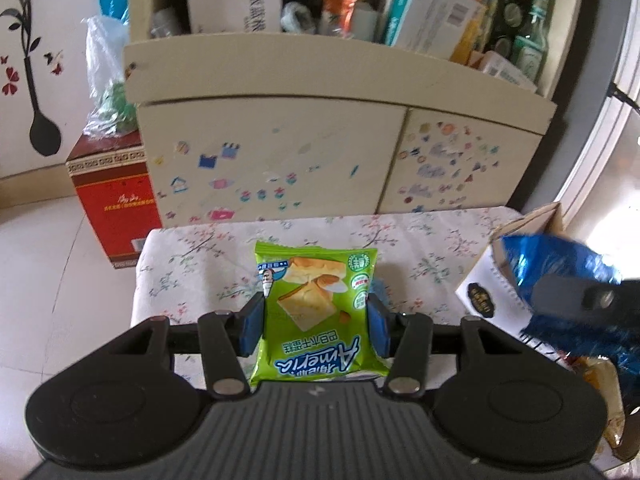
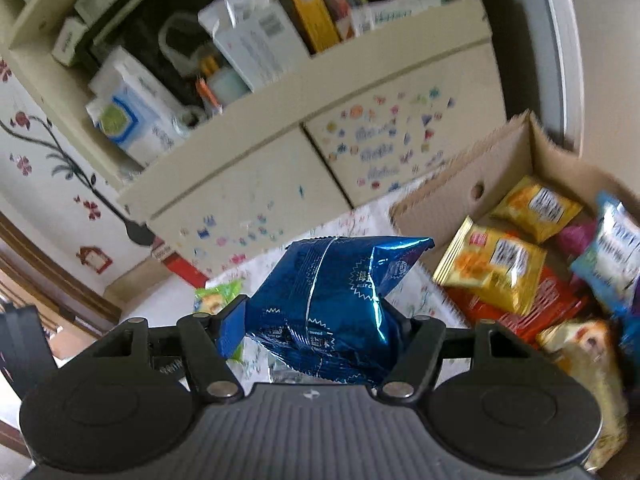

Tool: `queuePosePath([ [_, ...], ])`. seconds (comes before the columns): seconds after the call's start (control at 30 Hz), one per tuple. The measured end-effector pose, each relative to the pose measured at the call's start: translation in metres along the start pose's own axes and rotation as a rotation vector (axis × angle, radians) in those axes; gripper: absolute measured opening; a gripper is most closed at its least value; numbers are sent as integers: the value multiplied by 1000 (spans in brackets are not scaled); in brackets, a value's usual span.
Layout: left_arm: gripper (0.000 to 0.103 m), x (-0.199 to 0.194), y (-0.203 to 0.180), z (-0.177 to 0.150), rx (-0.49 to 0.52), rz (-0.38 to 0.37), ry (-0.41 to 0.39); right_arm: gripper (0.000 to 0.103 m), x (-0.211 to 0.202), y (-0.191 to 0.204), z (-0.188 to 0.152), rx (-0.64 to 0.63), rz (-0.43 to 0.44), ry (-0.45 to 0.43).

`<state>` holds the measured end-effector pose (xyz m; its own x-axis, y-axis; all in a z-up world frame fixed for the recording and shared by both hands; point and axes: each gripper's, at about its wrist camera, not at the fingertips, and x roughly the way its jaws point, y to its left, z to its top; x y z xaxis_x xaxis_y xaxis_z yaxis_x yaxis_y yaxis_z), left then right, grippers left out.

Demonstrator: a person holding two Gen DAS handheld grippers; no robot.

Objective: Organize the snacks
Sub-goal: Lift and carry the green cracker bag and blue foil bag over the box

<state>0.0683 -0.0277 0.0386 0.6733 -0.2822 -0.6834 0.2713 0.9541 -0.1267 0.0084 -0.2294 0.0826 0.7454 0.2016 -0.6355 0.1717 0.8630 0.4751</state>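
I am looking along my left gripper (image 1: 316, 320), and its blue pads are clamping the two long sides of a green plastic snack packet printed with pale cake slices (image 1: 316, 304). The packet is hanging clear above the near edge of the small table draped in a white floral cloth (image 1: 192, 256). Behind the table's far edge a cream cabinet with sticker-covered doors (image 1: 280, 148) is standing, and a red cardboard carton (image 1: 116, 204) is sitting on the floor off the table's left side.

Further right, my right gripper (image 2: 320, 328) is squeezing a shiny blue foil snack bag (image 2: 332, 300), whose crumpled top corner is poking up toward the right. It is held off the cloth, just left of the open brown cardboard box (image 2: 472, 168) at the table's right edge. Inside that box yellow foil snack packs (image 2: 492, 264), an orange packet (image 2: 548, 300) and a pale blue pack (image 2: 616, 248) are lying jumbled together.
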Motion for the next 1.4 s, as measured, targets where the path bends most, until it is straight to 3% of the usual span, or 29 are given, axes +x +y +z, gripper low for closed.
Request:
queuePosePath([
  [0.27, 51, -3, -31, 4, 50, -34, -32, 73, -35, -22, 15, 48, -24, -77],
  [0.7, 51, -2, -87, 5, 154, -109, -64, 73, -55, -58, 21, 134, -112, -130],
  [1.1, 51, -3, -137, 6, 205, -273, -80, 73, -74, -85, 28, 226, -177, -183],
  [1.4, 51, 5, -179, -5, 255, -380, -49, 73, -86, -103, 29, 286, -206, -212],
])
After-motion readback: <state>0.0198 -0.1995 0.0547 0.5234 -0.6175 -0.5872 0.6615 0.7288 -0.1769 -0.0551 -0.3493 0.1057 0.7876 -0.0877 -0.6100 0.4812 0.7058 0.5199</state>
